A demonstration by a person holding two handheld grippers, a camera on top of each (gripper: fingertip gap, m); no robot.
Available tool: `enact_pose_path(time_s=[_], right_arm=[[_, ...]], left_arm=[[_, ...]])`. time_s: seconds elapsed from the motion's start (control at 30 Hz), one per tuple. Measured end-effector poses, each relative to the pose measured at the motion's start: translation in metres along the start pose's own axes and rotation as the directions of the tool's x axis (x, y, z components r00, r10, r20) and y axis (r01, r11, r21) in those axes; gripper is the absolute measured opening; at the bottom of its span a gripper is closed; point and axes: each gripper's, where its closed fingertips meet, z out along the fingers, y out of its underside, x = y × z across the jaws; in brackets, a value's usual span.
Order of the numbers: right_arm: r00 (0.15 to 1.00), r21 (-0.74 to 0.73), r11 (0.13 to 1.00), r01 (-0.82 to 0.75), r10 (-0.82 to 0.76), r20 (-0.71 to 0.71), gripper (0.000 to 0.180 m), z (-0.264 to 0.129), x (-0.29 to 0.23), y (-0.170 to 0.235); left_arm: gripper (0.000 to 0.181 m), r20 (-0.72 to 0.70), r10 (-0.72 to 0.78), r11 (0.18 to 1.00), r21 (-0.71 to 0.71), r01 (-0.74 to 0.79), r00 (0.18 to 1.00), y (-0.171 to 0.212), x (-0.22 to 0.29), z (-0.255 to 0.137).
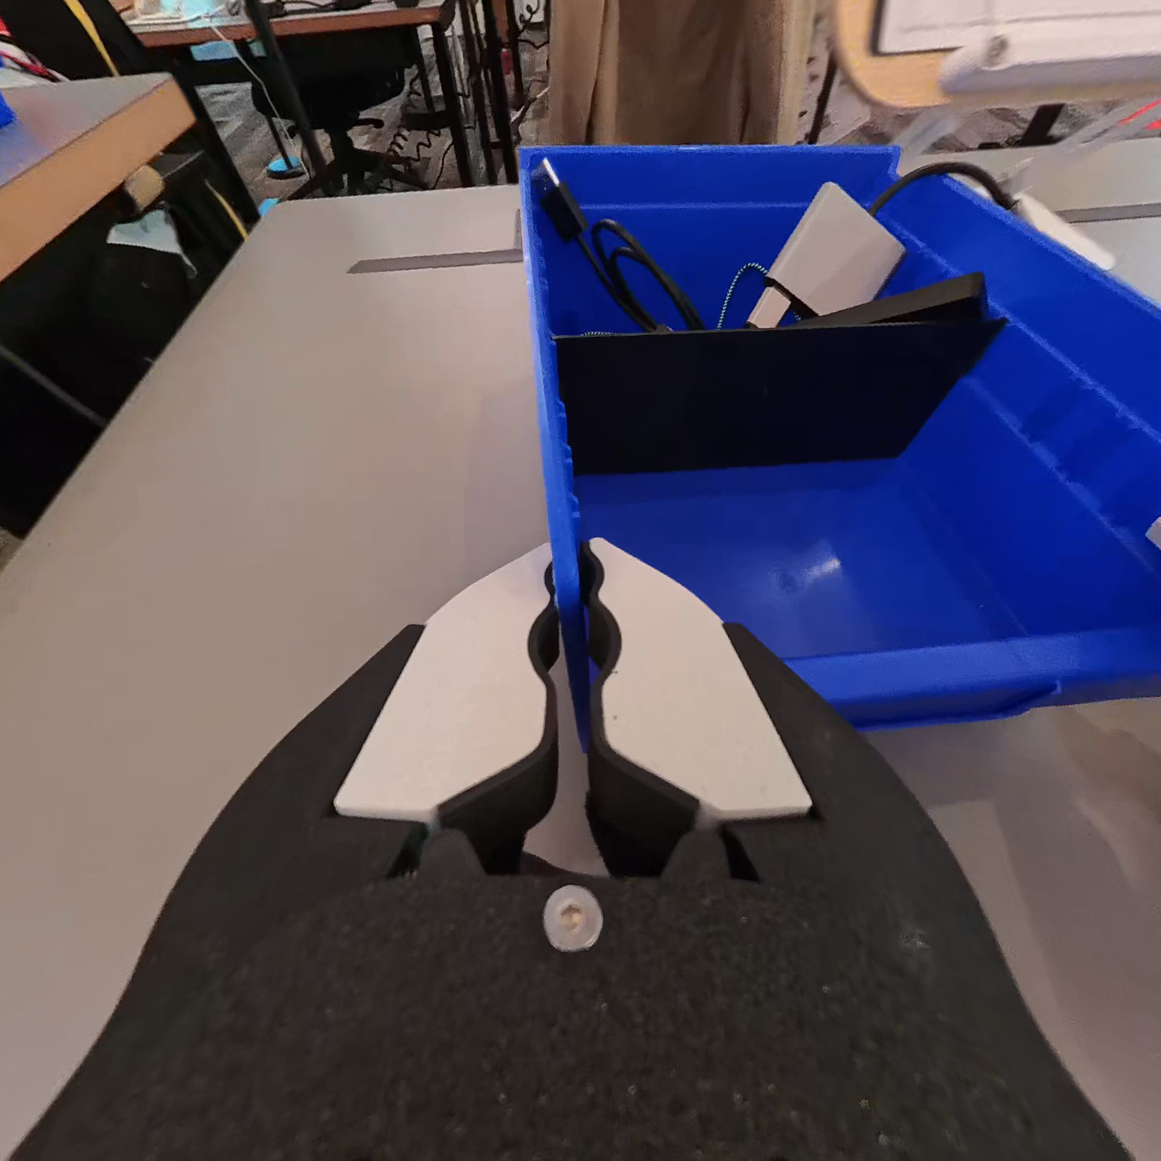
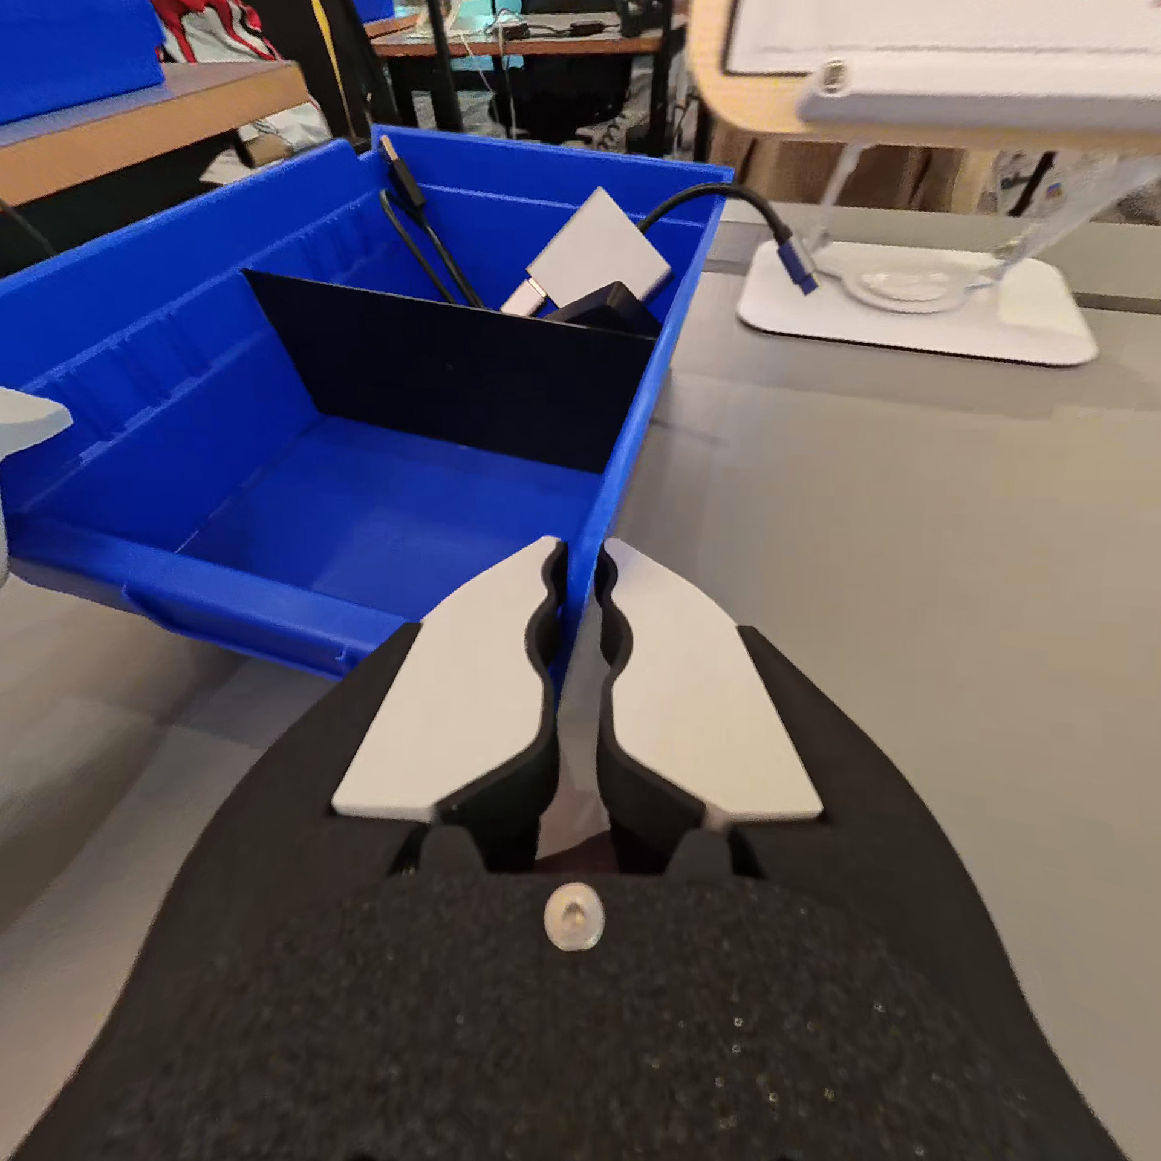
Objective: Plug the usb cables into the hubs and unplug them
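A blue bin (image 1: 546, 377) stands on the grey table, split by a black divider (image 1: 754, 396). Its far compartment holds a silver hub (image 1: 829, 251), a black hub (image 1: 911, 298) and a black USB cable (image 1: 559, 201) whose plug leans on the back corner. My left gripper (image 1: 572, 559) is shut on the bin's left wall near the front. My right gripper (image 2: 581, 553) is shut on the bin's right wall (image 2: 634, 440). The silver hub (image 2: 597, 251) has a lead hanging over the rim, ending in a blue plug (image 2: 798, 264).
A white stand base (image 2: 911, 314) sits on the table right of the bin. The bin's near compartment (image 2: 377, 521) is bare. Desks, chairs and cables fill the background beyond the table's far edge (image 1: 389, 195). The gap from one gripper's tips to the other's is roughly 20 cm.
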Motion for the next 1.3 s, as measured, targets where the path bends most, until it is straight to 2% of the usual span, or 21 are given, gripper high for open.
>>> enact_pose_path(time_s=[0.2,0.4,0.5,0.57,0.7,0.83,0.93,1.0,1.07,1.13,1.23,1.3], right_arm=[[0.999,-0.019,0.999,0.032,-0.032,0.0,0.01,0.02,-0.056,0.006],[0.999,-0.03,1.0,0.004,-0.003,0.044,0.012,0.032,-0.087,0.002],[0.996,-0.014,1.0,0.018,-0.017,0.082,0.023,0.034,-0.095,0.001],[0.991,-0.009,1.0,0.01,-0.009,0.134,0.023,0.032,-0.096,-0.001],[0.968,0.007,0.999,0.035,-0.036,0.249,0.042,0.002,-0.08,-0.011],[0.91,-0.017,0.996,0.088,-0.074,0.407,0.044,-0.049,-0.042,-0.009],[0.908,-0.053,0.99,0.129,-0.096,0.408,0.043,-0.068,0.024,0.0],[0.885,-0.067,0.985,0.156,-0.109,0.453,0.04,-0.079,0.064,0.011],[0.907,-0.101,0.985,0.143,-0.09,0.412,0.04,-0.084,0.112,0.022],[0.942,-0.091,0.99,0.109,-0.073,0.327,0.039,-0.088,0.159,0.028],[0.984,-0.009,0.999,0.033,-0.031,0.173,0.04,-0.098,0.216,0.031],[0.992,0.048,0.999,-0.005,-0.001,0.125,0.04,-0.109,0.235,0.028]], left_arm=[[0.002,0.014,0.009,1.0,-0.003,-0.009,1.0,0.015,-0.059,0.007],[0.002,0.0,-0.092,0.996,0.013,0.092,0.996,0.022,-0.091,0.012],[0.004,-0.01,-0.104,0.994,0.023,0.104,0.995,0.021,-0.096,0.013],[0.02,0.037,-0.094,0.995,0.04,0.093,0.995,0.018,-0.1,0.011],[0.04,0.144,-0.112,0.985,0.148,0.091,0.983,-0.007,-0.097,-0.025],[0.054,0.025,-0.102,0.979,0.178,0.095,0.995,-0.032,-0.027,-0.052],[0.06,-0.111,-0.091,0.977,0.185,0.111,0.99,-0.043,0.051,-0.061],[0.062,-0.15,-0.063,0.981,0.172,0.089,0.987,-0.044,0.101,-0.06],[0.062,-0.169,-0.009,0.981,0.188,0.041,0.986,-0.046,0.149,-0.054],[0.06,-0.128,0.057,0.979,0.202,-0.03,0.99,-0.044,0.184,-0.043],[0.06,-0.137,0.078,0.985,0.166,-0.055,0.987,-0.026,0.223,-0.024],[0.061,-0.157,0.052,0.989,0.142,-0.03,0.986,-0.013,0.234,-0.015]])
